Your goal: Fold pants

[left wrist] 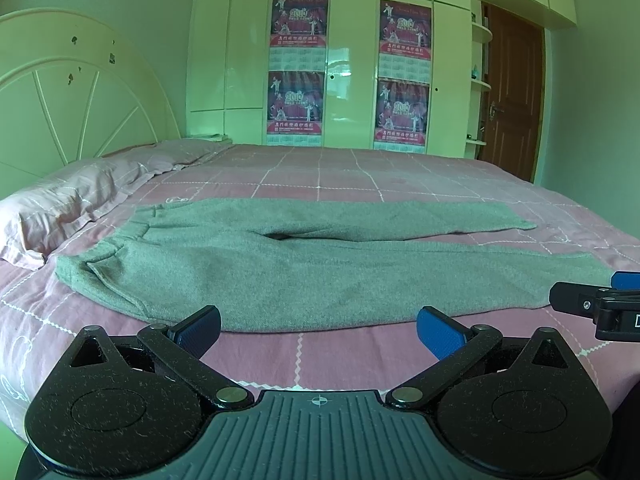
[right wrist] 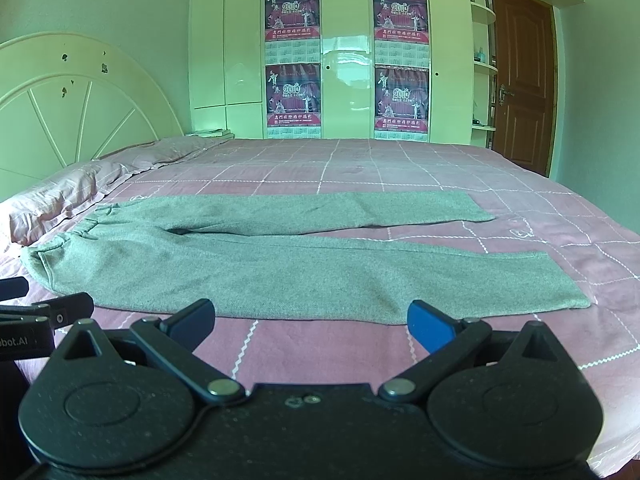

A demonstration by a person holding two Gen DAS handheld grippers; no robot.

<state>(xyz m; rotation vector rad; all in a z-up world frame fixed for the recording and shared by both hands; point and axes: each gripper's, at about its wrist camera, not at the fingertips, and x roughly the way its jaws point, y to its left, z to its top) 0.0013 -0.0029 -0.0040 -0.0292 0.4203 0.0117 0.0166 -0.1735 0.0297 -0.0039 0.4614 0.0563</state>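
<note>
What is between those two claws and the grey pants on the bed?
Nothing visible. Only bare pink bedsheet lies between the left claw, the right claw and the near edge of the pants. Both claws are open.

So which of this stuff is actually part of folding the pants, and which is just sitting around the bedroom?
Part of the job:
- grey pants, spread flat on the bed
- left tool, open, empty
- right tool, open, empty
- pink checked bed sheet, the work surface

Just lying about:
- pillows
- headboard
- wardrobe with calendar posters
- brown door
</note>
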